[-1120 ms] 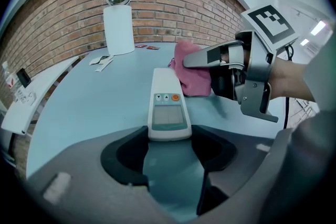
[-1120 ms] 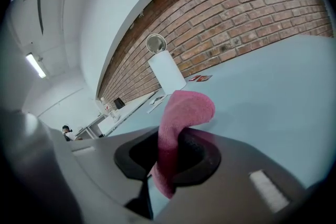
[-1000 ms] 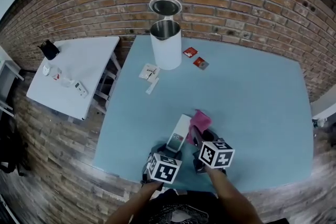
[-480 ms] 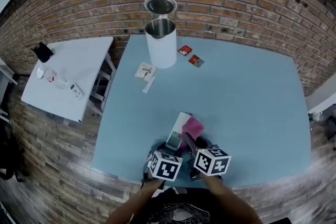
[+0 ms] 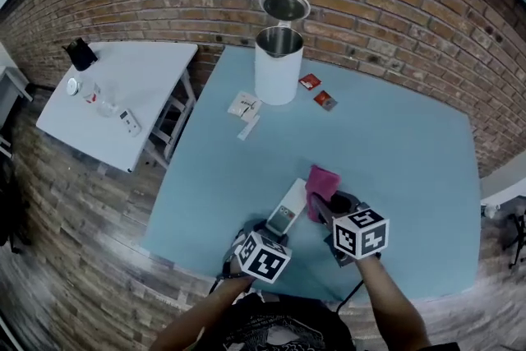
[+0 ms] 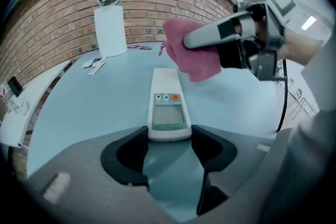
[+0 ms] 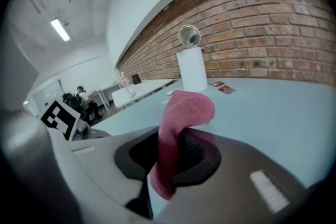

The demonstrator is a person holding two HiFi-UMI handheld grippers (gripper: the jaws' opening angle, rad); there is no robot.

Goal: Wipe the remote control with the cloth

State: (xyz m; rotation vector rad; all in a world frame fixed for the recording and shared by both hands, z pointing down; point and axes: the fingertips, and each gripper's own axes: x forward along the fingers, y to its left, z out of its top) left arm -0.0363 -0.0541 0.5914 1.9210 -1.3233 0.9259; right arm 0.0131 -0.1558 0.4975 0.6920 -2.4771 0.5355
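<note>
The white remote control (image 5: 287,209) lies on the light blue table (image 5: 394,152), its near end pinched between the pads of my left gripper (image 5: 275,233). In the left gripper view the remote (image 6: 167,102) points away from me, small screen and buttons facing up, gripped at my left gripper (image 6: 168,136). The pink cloth (image 5: 320,180) hangs folded from my right gripper (image 5: 323,206), which is shut on it just right of the remote. In the left gripper view the cloth (image 6: 191,55) floats above the remote's far end. The right gripper view has the cloth (image 7: 181,113) draped out of my right gripper (image 7: 170,152).
A white cylindrical can (image 5: 278,66) stands at the table's far side, a round metal lid (image 5: 284,6) behind it. Two red packets (image 5: 317,91) and white paper slips (image 5: 246,107) lie near it. A white side table (image 5: 140,86) with small items stands left.
My right gripper has risen and rolled with the pink cloth, carrying it up off the remote and slightly right. The left gripper and the remote have stayed put.
</note>
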